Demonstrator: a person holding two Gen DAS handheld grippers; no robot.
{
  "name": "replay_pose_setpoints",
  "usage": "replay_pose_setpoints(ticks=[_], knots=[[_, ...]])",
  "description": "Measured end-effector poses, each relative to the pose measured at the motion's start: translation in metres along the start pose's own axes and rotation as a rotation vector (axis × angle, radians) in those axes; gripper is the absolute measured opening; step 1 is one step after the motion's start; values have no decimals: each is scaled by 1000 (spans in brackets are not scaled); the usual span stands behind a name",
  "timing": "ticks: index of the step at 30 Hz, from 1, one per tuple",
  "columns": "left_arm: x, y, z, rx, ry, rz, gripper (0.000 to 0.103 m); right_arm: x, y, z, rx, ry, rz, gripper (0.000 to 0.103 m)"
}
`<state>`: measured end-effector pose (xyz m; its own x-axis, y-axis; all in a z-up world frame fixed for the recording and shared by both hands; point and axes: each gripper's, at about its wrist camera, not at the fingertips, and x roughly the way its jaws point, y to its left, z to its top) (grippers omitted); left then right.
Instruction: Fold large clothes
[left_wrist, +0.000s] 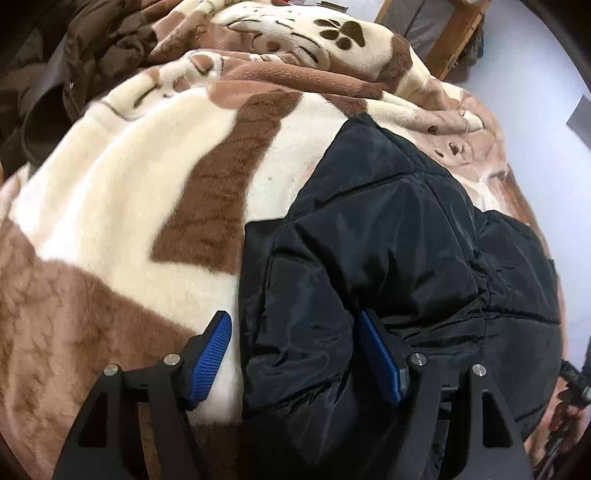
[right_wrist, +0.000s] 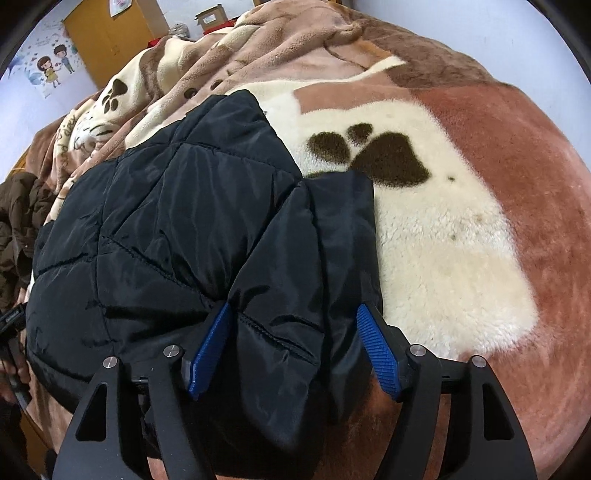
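Black quilted jacket (right_wrist: 177, 221) lying folded, puffy, on fleece blanket (right_wrist: 461, 240).

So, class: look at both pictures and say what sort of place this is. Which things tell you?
Most likely a bedroom in a home. A plush paw-print blanket covers what looks like a bed, a black padded jacket lies on it, and a cartoon poster hangs beside a wooden door.

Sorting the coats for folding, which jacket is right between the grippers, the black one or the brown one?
The black jacket, spread on the blanket. The brown jacket lies crumpled farther off.
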<state>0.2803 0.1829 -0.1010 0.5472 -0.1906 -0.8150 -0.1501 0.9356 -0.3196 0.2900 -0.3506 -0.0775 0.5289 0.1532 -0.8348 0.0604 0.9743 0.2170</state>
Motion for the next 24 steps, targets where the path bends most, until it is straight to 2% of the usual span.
replay_pose_setpoints(ticks=[4, 7, 10, 13, 21, 24], knots=[[1, 5, -9, -5, -6, -26, 76, -1, -5, -8, 7, 5, 31, 70], [9, 2, -5, -1, 5, -20, 80, 4, -7, -4, 15, 11, 42, 71], [18, -4, 3, 19, 13, -13, 83, 13, -7, 3, 16, 13, 40, 75], [27, -8, 9, 14, 20, -17, 85, 23, -14, 8, 49, 18, 57, 85], [29, 1, -1, -33, 8, -67, 86, 25, -25, -1, 105, 28, 118, 86], [36, -2, 3, -26, 17, -59, 90, 35, -23, 5, 94, 52, 130, 86]])
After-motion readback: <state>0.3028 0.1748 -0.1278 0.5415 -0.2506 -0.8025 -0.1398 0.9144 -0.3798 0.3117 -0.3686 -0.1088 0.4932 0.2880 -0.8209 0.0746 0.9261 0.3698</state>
